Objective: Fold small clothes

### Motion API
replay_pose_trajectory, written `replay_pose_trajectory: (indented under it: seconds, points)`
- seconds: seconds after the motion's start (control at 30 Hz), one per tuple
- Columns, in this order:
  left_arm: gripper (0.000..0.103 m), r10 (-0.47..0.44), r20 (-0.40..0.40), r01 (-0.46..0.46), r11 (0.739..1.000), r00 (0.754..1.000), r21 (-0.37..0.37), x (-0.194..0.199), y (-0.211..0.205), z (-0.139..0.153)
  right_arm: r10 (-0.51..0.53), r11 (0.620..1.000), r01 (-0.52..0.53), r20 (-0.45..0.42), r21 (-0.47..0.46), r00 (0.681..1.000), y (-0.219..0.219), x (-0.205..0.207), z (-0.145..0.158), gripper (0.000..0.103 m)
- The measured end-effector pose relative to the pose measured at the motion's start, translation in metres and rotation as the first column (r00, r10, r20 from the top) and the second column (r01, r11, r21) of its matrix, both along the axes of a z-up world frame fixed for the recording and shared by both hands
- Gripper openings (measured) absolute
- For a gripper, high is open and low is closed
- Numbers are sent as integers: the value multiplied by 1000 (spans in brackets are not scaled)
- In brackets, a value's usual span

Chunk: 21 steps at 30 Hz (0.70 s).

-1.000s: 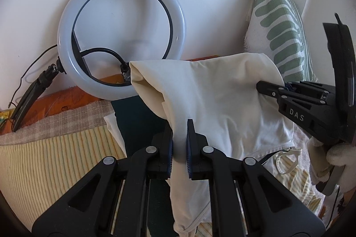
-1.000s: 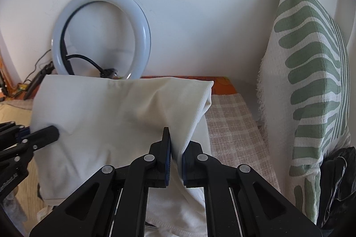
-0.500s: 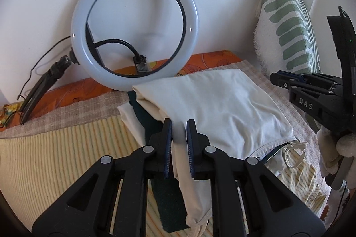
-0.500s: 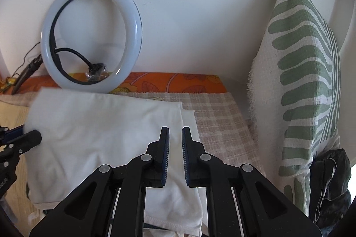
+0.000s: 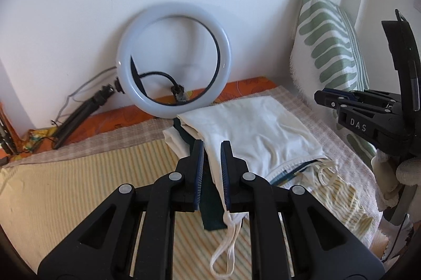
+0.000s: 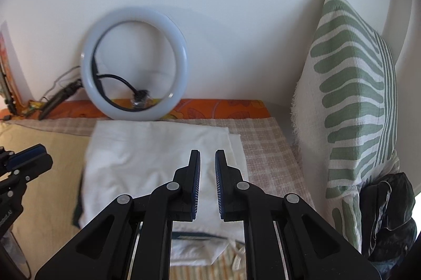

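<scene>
Cream garment [image 5: 260,132] folded and lying on the far pile, left gripper [image 5: 211,164] and right gripper [image 6: 208,174] both narrowly parted, holding nothing, drawstring [image 5: 226,235] trailing loose.

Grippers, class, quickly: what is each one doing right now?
Left gripper: open, holding nothing, above the cream garment.
Right gripper: open, holding nothing, above the same garment.
</scene>
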State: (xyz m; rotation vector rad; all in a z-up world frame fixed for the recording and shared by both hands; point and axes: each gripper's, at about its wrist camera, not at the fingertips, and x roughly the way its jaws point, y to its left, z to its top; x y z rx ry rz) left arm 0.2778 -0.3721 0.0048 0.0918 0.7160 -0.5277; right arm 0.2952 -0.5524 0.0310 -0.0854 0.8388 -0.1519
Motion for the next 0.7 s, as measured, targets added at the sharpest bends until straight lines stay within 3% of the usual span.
replay_pose_trajectory:
  seconds: [0.57,0.63,0.7]
  points:
    - [11,-18,93,20,1000,996,-21,-103,71,53,24,999,-26,47,39,999,72,-88,54,10]
    - [15,-25,99,27,999,995,-24,-115,78,54,22,999,-24,52,37,998,80,-100,56,10]
    - [29,-32,106,35,999,994,-26,-126,85,55,14,999,-16,60,33,998,88,-113,55,16]
